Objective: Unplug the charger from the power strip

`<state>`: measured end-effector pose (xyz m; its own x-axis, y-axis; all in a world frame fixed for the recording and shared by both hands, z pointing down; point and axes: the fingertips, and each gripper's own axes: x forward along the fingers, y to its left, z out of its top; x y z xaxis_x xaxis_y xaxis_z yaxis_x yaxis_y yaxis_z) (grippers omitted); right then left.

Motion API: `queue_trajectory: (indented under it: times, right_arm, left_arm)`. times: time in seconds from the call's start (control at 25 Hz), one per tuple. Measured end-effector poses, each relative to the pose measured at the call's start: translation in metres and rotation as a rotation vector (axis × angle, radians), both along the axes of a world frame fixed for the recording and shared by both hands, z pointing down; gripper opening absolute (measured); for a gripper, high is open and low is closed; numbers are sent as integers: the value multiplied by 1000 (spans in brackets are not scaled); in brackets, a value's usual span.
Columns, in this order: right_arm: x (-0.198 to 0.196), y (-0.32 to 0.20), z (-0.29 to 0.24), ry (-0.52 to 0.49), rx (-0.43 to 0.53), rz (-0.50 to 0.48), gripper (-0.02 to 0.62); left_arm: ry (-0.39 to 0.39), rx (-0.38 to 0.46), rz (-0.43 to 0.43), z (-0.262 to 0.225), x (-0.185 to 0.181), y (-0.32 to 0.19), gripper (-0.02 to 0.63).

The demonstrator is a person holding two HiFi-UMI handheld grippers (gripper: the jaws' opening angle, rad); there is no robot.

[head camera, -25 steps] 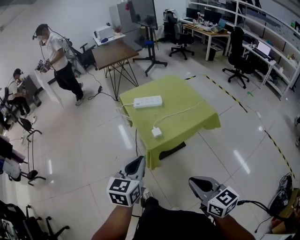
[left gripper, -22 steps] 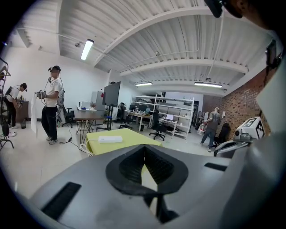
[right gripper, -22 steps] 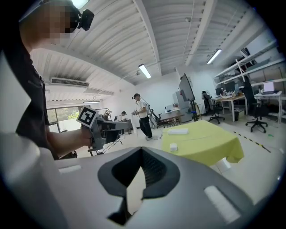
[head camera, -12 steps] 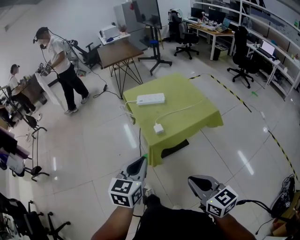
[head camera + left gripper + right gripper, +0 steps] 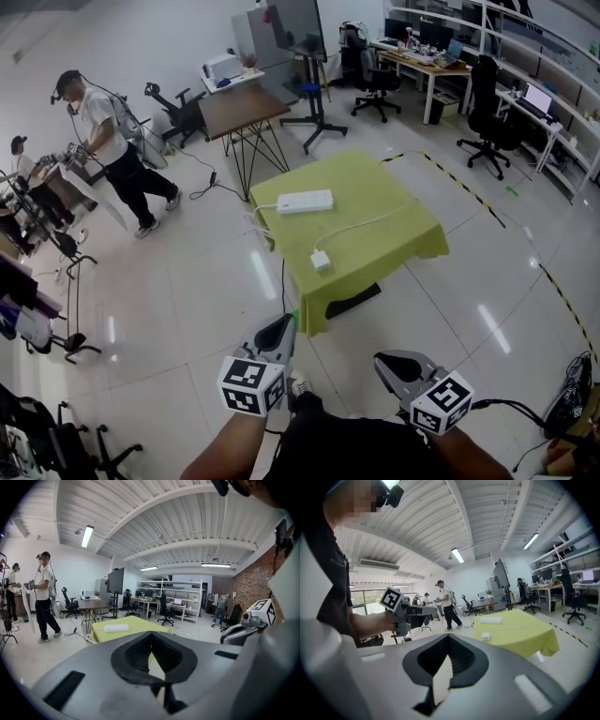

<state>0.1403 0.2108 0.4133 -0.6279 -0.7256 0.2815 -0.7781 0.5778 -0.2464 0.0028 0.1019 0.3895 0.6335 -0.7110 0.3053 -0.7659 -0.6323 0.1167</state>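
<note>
Charger [image 5: 321, 261] sits near the front edge of the tabletop [image 5: 375, 183] — left gripper [image 5: 281, 328] and right gripper [image 5: 389, 362], both pressed together and empty, could shove it off unless spread first

Black shirt [image 5: 356, 450]; grey left gripper [image 5: 283, 324] and right gripper [image 5: 384, 364] bear black-and-white marker cubes [image 5: 249, 383], a black cable [image 5: 506, 405] leaving the right gripper.

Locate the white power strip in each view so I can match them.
Head view: power strip at centre, slightly above the middle.
Left gripper view: power strip left of centre, a little below mid-height.
Right gripper view: power strip right of centre, near mid-height.
Shared landmark: the green table under it.
</note>
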Motion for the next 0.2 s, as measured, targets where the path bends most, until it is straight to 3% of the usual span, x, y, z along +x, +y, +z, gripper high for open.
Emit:
queue_trajectory:
  times: [0.2]
  right_arm:
    - [-5, -2, -3, -5, 7, -5, 0]
  left_arm:
    - [-7, 5, 7, -4, -2, 1, 6]
